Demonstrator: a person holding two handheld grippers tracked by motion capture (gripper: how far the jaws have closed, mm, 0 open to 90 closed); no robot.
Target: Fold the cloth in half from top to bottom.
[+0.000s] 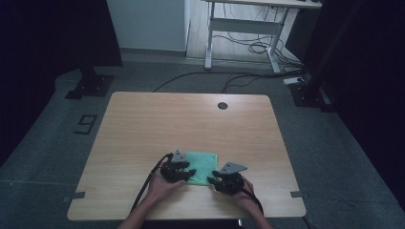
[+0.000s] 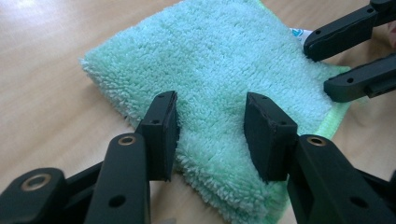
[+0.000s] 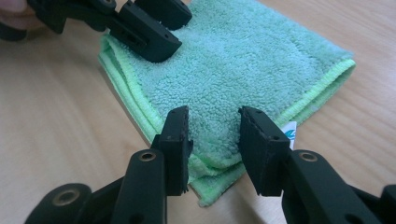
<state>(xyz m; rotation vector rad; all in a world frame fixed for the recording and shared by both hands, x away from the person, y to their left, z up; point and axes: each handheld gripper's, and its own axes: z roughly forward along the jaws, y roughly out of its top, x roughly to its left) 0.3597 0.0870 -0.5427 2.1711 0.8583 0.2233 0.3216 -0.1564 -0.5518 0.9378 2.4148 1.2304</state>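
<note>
A folded green terry cloth (image 1: 203, 167) lies near the front edge of the pale wooden table (image 1: 157, 119), bare wood stretching beyond it. The left gripper (image 2: 211, 128) and right gripper (image 3: 213, 142) straddle its near corners, jaws spread. A small white label (image 3: 289, 131) peeks out, print unreadable.

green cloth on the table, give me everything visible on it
The green cloth is a mint-green, fluffy microfibre-looking towel, folded into a flat, roughly square pad of several layers. A brighter green stitched hem runs along its edges, and a small white tag pokes out at one corner. It lies flat on the wooden table, near the person's edge. The left hand-held gripper and right hand-held gripper both sit at its near side, jaws open over the pile; whether they press on it is unclear.
</note>
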